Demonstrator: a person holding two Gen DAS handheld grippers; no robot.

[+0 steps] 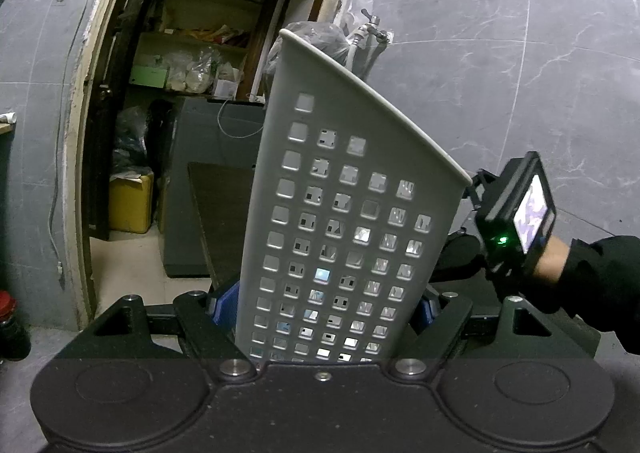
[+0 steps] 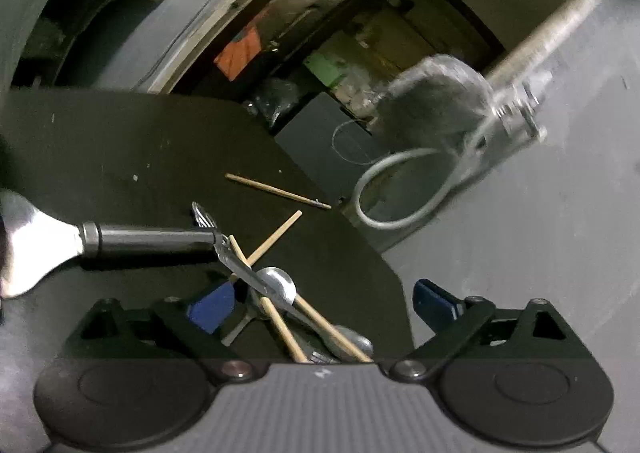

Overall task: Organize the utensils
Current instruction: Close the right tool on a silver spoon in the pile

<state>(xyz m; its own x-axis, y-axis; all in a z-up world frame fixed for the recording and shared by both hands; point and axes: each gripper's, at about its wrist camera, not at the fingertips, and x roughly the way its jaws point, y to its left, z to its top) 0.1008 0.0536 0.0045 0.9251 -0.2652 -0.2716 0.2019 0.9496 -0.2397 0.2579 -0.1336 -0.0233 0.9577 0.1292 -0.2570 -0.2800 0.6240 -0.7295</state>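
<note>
My left tongs (image 1: 324, 309) are clamped on the white holder (image 1: 344, 213), my right tongs (image 2: 320, 305) gape empty over the spoons (image 2: 276, 285) and chopsticks (image 2: 276, 191) scattered near the bench (image 2: 120, 141) edge, so the sorting looks barely begun.

Left tongs (image 1: 326, 305) gripping tilted white perforated holder (image 1: 340, 213), right tongs' camera (image 1: 520, 213) apparently beside it

Both fisheye views bend straight lines hard toward their rims and darken at the corners. The left wrist view is evenly lit and sharp, the perforated holder (image 1: 344, 213) crisp. The right wrist view is dimmer and smeared by motion, worst beyond the dark table (image 2: 120, 141); a large spoon (image 2: 36, 237) glares.
</note>
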